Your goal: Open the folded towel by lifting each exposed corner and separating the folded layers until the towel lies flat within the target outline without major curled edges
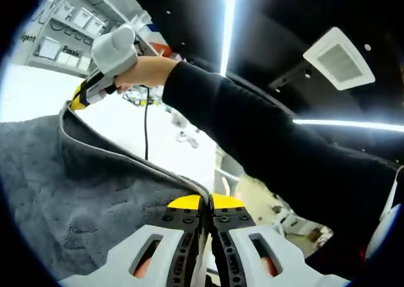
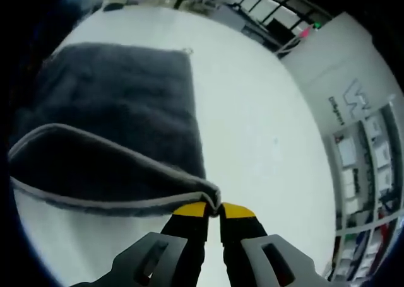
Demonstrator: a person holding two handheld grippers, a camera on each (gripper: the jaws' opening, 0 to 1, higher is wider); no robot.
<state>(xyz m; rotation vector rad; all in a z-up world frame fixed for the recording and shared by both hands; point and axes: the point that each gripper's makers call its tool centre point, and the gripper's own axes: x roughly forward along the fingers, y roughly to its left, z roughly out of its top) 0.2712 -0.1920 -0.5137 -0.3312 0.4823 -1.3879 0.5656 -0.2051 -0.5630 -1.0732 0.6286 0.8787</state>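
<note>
Left gripper (image 1: pixel 209 206): jaws closed on the grey towel's (image 1: pixel 76 199) hemmed corner, cloth spreading left of it.
Right gripper (image 2: pixel 213 210): jaws pinched on another corner, 1 layer lifted, remainder flat on the white table (image 2: pixel 252 110) ahead.

We see a dark grey towel (image 2: pixel 120 104) with a pale grey hem, a white worktop (image 2: pixel 252 129), and yellow-tipped fingers (image 2: pixel 189 209).
</note>
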